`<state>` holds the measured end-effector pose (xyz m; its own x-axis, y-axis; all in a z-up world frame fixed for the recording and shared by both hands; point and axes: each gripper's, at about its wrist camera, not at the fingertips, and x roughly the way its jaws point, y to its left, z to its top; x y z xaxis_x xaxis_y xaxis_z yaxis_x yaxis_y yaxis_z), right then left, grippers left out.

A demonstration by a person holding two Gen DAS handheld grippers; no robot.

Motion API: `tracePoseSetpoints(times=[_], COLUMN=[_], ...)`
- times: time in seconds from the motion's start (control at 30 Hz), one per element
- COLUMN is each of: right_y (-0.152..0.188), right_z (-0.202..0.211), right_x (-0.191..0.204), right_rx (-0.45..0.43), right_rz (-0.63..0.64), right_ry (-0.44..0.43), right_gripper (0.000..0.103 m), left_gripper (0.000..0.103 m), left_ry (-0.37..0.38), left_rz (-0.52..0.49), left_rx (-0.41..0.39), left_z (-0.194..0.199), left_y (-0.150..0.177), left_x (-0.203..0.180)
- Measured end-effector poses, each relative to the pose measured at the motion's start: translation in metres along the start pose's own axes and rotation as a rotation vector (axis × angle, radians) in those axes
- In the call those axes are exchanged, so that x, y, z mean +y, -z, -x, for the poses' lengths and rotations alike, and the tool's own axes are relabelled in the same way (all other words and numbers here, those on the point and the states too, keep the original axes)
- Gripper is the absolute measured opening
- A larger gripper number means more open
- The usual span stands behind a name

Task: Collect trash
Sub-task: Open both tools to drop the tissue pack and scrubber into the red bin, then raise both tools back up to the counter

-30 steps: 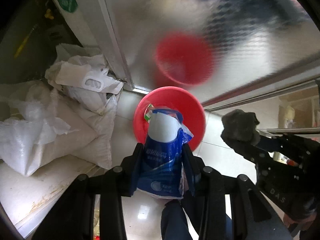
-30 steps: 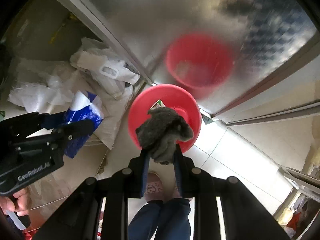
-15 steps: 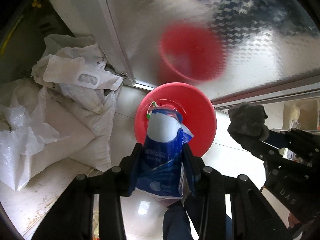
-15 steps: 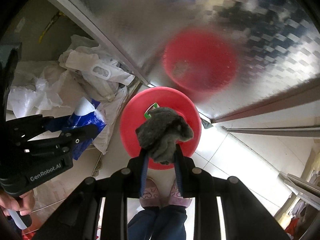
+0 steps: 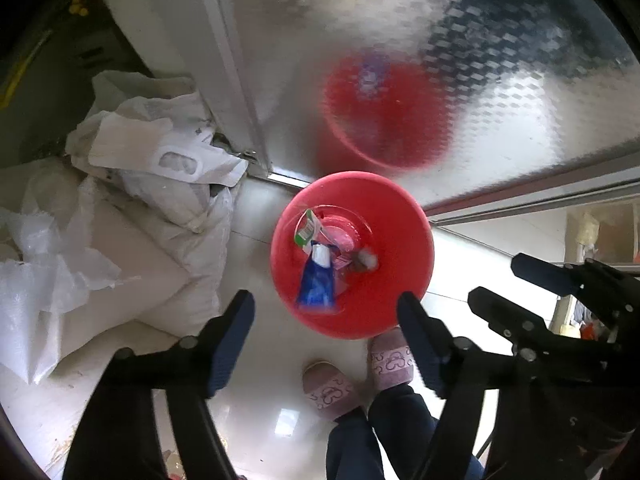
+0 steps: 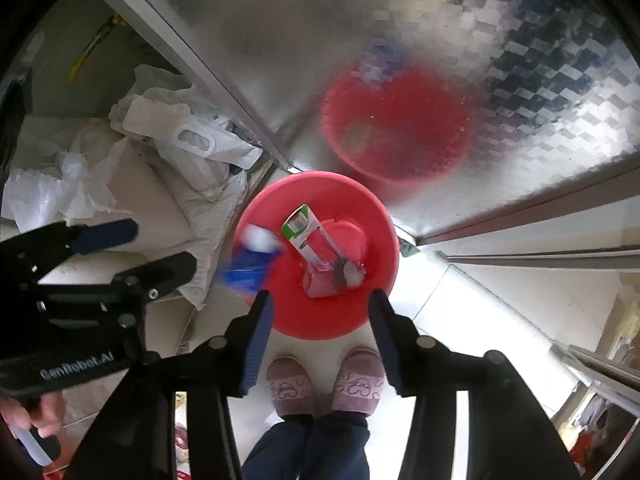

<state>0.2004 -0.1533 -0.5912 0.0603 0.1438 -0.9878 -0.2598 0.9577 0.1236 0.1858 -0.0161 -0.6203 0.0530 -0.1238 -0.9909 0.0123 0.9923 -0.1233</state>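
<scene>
A red bucket point(image 5: 384, 292) stands on the floor below both grippers; it also shows in the right wrist view point(image 6: 360, 312). Inside lie a green-and-white carton point(image 6: 302, 228) and a grey rag point(image 6: 348, 272). The blue-and-white packet point(image 5: 318, 280) is blurred in the air over the bucket; it shows at the rim in the right wrist view point(image 6: 250, 260). My left gripper point(image 5: 324, 332) is open and empty above the bucket. My right gripper point(image 6: 320, 320) is open and empty above it too.
White sacks and plastic bags point(image 5: 132, 200) are piled left of the bucket. A frosted glass door point(image 5: 400, 60) stands behind it and mirrors it. The person's feet in pink slippers point(image 6: 324, 380) stand just in front of the bucket.
Both grippers opened. The blue packet dropped from the left gripper and the grey rag from the right; the rag lies in the bucket, the packet is falling.
</scene>
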Motion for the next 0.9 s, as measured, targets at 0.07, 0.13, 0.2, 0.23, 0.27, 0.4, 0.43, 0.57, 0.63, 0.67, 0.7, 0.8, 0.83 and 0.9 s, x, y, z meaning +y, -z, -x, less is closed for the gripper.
tracePoseSetpoints(times=[0.07,0.13,0.2,0.23,0.27,0.4,0.43,0.57,0.63,0.67,0.7,0.8,0.83,0.9], right_y=[0.002,0.004,0.008,0.009,0.011,0.016,0.018,0.023,0.027,0.028,0.030,0.037,0.040,0.045], right_z=[0.002,0.005,0.008,0.010,0.013,0.025,0.030,0.053,0.069,0.076,0.086,0.119,0.132,0.159], right_x=[-0.003,-0.005,-0.006,-0.007,-0.008,-0.009,-0.009,-0.008,-0.006,-0.005,-0.005,-0.002,-0.001,0.002], right_rx=[0.000,-0.004,-0.013,-0.018,-0.020,-0.030,-0.037,-0.066,-0.084,-0.091,-0.100,-0.127,-0.139,-0.167], right_rz=[-0.013,-0.019,-0.017,-0.017,-0.018,-0.022,-0.026,-0.026,-0.018,-0.015,-0.012,0.002,0.010,0.022], right_ry=[-0.005,0.000,0.009,0.007,0.004,0.011,0.010,0.002,-0.002,-0.003,-0.004,-0.012,-0.014,-0.018], right_gripper=[0.052,0.057,0.063,0.064,0.066,0.067,0.067,0.067,0.067,0.067,0.067,0.067,0.067,0.067], left_gripper=[0.081,0.083,0.084,0.085,0.086,0.089,0.090,0.090,0.090,0.090,0.090,0.090,0.090,0.090], left_ry=[0.005,0.004,-0.015,-0.026,-0.036,-0.017,-0.016,-0.032,-0.024,-0.018,-0.015,-0.015,-0.014,-0.010], left_rz=[0.007,0.002,-0.013,-0.021,-0.027,-0.033,-0.029,-0.028,-0.026,-0.024,-0.023,-0.026,-0.026,-0.025], left_rx=[0.001,-0.002,-0.009,-0.019,-0.027,-0.047,-0.051,-0.077,-0.090,-0.094,-0.098,-0.109,-0.114,-0.139], left_z=[0.000,0.002,0.006,0.009,0.013,0.030,0.035,0.063,0.082,0.090,0.100,0.132,0.145,0.171], left_y=[0.001,0.003,0.006,0.007,0.008,0.015,0.017,0.024,0.030,0.034,0.037,0.045,0.049,0.055], left_x=[0.002,0.002,-0.001,-0.004,-0.006,-0.014,-0.016,-0.025,-0.030,-0.032,-0.034,-0.041,-0.044,-0.048])
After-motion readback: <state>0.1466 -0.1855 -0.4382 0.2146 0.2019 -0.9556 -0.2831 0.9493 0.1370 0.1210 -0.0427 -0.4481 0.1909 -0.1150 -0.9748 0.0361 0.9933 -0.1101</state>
